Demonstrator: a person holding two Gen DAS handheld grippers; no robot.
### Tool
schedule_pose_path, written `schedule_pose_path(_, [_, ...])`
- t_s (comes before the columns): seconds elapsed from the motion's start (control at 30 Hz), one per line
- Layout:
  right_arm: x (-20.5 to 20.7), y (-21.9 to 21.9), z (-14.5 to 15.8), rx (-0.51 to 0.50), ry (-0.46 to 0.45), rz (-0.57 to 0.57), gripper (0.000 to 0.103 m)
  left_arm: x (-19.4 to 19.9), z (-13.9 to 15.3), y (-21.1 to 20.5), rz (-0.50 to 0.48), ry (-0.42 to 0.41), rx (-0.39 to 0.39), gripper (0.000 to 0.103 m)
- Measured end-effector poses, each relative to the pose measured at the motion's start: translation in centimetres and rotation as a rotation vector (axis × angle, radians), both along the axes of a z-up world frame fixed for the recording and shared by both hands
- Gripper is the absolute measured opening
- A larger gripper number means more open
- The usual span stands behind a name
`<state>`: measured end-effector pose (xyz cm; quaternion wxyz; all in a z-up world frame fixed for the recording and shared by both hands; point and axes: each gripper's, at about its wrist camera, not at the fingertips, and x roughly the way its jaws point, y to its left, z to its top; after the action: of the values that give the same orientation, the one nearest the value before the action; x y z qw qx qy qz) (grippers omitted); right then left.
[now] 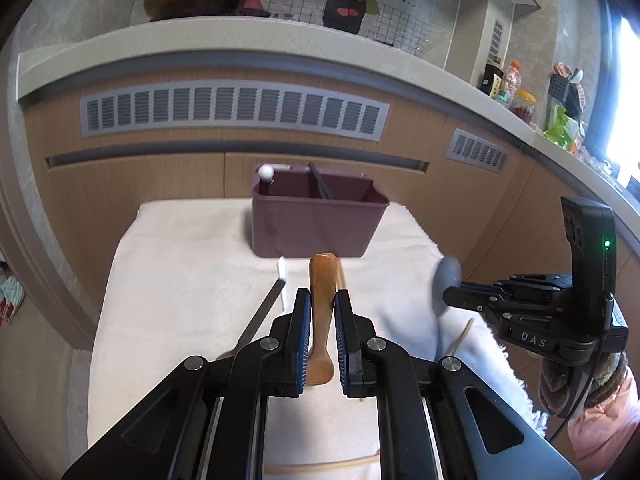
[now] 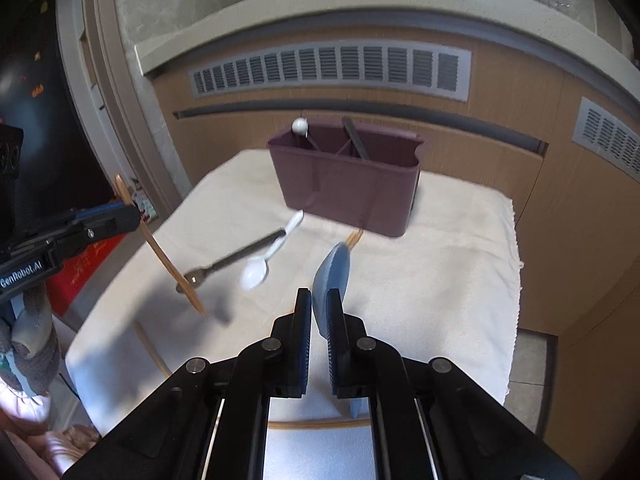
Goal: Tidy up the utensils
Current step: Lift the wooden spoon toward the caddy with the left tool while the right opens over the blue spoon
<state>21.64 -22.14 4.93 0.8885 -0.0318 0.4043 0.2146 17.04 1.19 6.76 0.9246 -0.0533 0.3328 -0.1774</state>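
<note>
My left gripper [image 1: 322, 300] is shut on a brown wooden spoon [image 1: 321, 280] and holds it above the white towel [image 1: 180, 280]; it also shows in the right wrist view [image 2: 160, 248]. My right gripper [image 2: 319, 300] is shut on a grey-blue spoon [image 2: 334, 272], also lifted; its bowl shows in the left wrist view [image 1: 448, 276]. A maroon divided utensil holder [image 1: 316, 220] stands at the towel's far end, with a white-tipped utensil [image 1: 266, 172] and a dark utensil [image 1: 320, 184] inside. A white plastic spoon [image 2: 264, 264] and a metal utensil [image 2: 236, 258] lie on the towel.
Wooden chopsticks [image 2: 316, 424] lie on the towel near me, and another wooden stick [image 2: 354, 238] lies by the holder. A wooden cabinet with vents [image 1: 236, 112] stands behind the table. Jars and bottles [image 1: 516, 92] sit on the counter at right.
</note>
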Motion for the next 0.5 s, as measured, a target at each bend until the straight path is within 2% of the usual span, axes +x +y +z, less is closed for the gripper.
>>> schedule_pose_path(0.17, [-0.6, -0.2, 4.1, 0.033, -0.110, -0.001, 0.006, -0.3, 4.0, -1.1, -0.020, -0.095, 0.009, 0.012])
schedule_pose_path(0.27, [-1.0, 0.5, 4.7, -0.025, -0.144, 0.051, 0.008, -0.4, 5.5, -1.3, -0.015, -0.130, 0.019, 0.012])
schedule_pose_path(0.3, [-1.0, 0.7, 4.3, -0.037, -0.138, 0.079, 0.018, -0.5, 5.7, -1.3, -0.012, -0.135, 0.022, 0.012])
schedule_pose_path(0.33, [-1.0, 1.1, 3.5, -0.060, -0.111, 0.131, 0.039, -0.5, 5.7, -1.3, -0.008, -0.136, 0.024, 0.012])
schedule_pose_path(0.37, [-1.0, 1.5, 2.7, -0.083, -0.094, 0.160, 0.052, -0.5, 5.6, -1.1, -0.003, -0.132, 0.025, 0.012])
schedule_pose_path(0.4, [-1.2, 1.8, 1.7, -0.119, -0.100, 0.154, 0.074, -0.5, 5.4, -1.0, 0.000, -0.126, 0.025, 0.012])
schedule_pose_path(0.43, [-1.2, 2.2, 0.8, -0.159, -0.111, 0.141, 0.078, -0.4, 5.0, -0.8, 0.004, -0.116, 0.022, 0.012])
schedule_pose_path(0.5, [-1.0, 3.1, -1.3, -0.211, -0.105, 0.156, 0.078, -0.4, 4.1, -0.4, 0.008, -0.091, 0.014, 0.012])
